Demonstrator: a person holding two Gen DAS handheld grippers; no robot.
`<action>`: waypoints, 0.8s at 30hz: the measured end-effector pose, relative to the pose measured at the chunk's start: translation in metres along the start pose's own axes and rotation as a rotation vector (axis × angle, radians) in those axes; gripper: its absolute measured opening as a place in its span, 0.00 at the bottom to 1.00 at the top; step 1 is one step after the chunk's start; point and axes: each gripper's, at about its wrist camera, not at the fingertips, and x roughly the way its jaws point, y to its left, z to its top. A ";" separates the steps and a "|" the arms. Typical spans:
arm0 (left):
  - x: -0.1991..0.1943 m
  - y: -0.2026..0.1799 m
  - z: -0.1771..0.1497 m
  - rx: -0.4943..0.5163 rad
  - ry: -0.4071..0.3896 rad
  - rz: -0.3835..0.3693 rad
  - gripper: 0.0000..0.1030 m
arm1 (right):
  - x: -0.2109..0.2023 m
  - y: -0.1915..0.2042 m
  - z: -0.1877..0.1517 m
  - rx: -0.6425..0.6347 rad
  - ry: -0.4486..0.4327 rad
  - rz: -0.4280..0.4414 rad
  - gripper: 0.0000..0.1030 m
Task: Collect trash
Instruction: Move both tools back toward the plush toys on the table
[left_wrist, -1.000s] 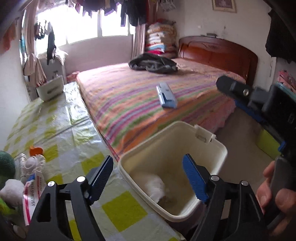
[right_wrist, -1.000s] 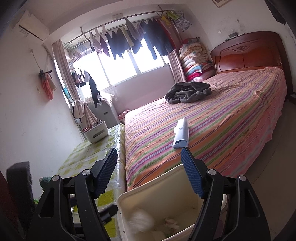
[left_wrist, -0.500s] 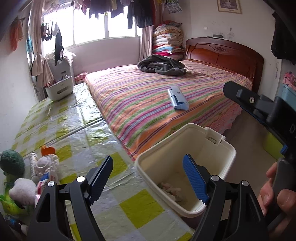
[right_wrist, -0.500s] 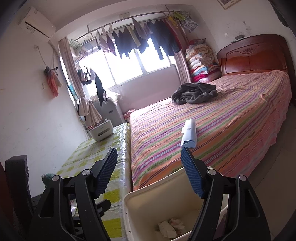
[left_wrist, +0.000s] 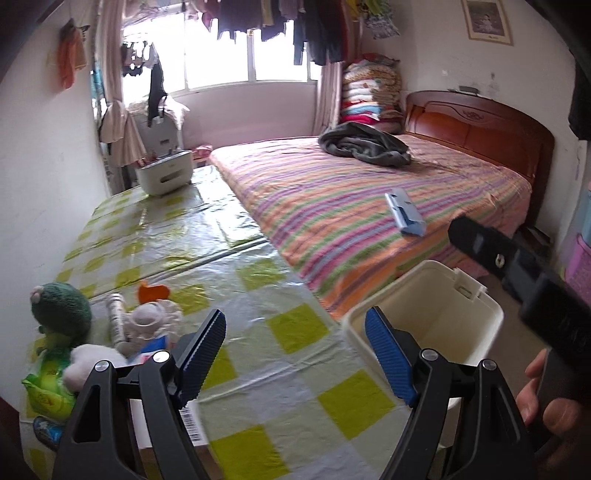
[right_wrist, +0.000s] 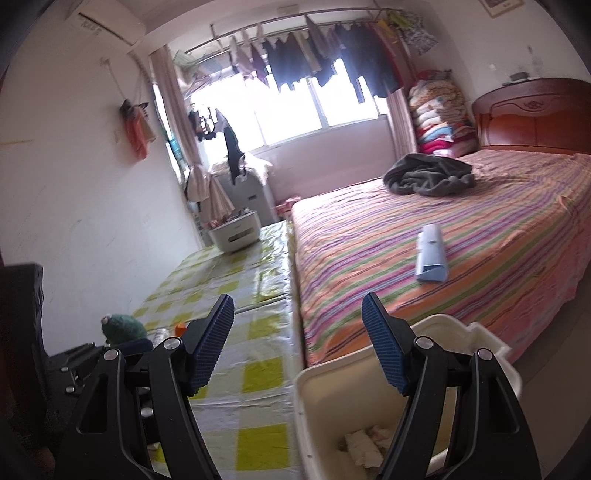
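Both jaws wide, empty; ribbed blue pads. Cream plastic bin (right_wrist: 369, 373) w/ crumpled paper (right_wrist: 364, 445) inside.

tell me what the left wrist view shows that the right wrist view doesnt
Only the left wrist view: the white plush toy, a green packet, a framed picture, and the hand carrying the right claw.

Only the right wrist view: crumpled paper lying in the bin, and the air conditioner.

Both: the cream bin beside the checked table, the striped bed with a blue box and grey blanket, and the green knitted toy.
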 end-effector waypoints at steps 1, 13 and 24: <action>-0.001 0.005 0.000 -0.006 -0.001 0.005 0.74 | 0.002 0.005 -0.001 -0.005 0.005 0.010 0.69; -0.021 0.096 -0.009 -0.167 -0.003 0.131 0.74 | 0.031 0.080 -0.015 -0.099 0.077 0.171 0.69; -0.049 0.191 -0.034 -0.317 0.026 0.276 0.74 | 0.050 0.164 -0.041 -0.210 0.149 0.339 0.69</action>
